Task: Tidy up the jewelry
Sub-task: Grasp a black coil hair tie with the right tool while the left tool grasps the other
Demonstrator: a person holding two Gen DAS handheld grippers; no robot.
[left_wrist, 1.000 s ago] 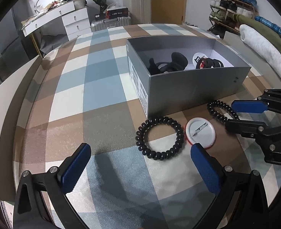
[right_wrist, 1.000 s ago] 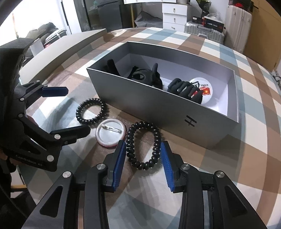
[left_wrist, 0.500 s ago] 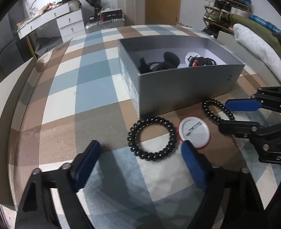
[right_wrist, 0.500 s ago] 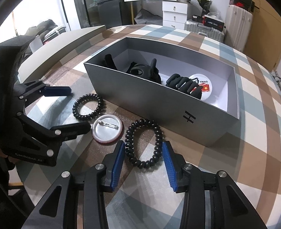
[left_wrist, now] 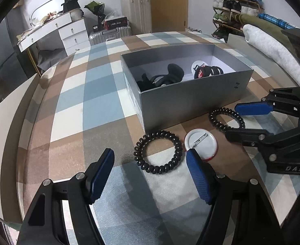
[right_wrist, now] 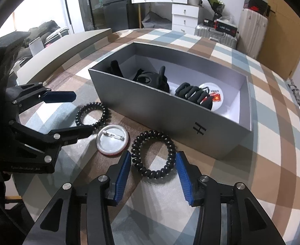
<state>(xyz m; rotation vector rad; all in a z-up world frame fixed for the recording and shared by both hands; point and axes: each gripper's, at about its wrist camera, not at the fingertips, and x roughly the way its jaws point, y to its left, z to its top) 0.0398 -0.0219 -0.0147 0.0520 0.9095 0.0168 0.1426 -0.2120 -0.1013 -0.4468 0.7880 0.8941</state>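
Two black spiral hair ties and a face-down pin badge lie on the checked tablecloth in front of an open grey box. My left gripper is open and its jaws are closing around the left hair tie, without pressing on it. Its right pad hangs over the badge's edge. My right gripper is open and its jaws are opening, with the other hair tie lying loose between them. The box holds black hair claws and a badge with a red flag.
The table's edge runs close behind both grippers. A pale board lies along the far left side in the right wrist view. White drawers, suitcases, a shoe rack and folded blankets stand around the table.
The left jaws have narrowed around their hair tie. The right jaws have widened, and the hair tie between them has sprung from a narrow oval to a rounder ring.
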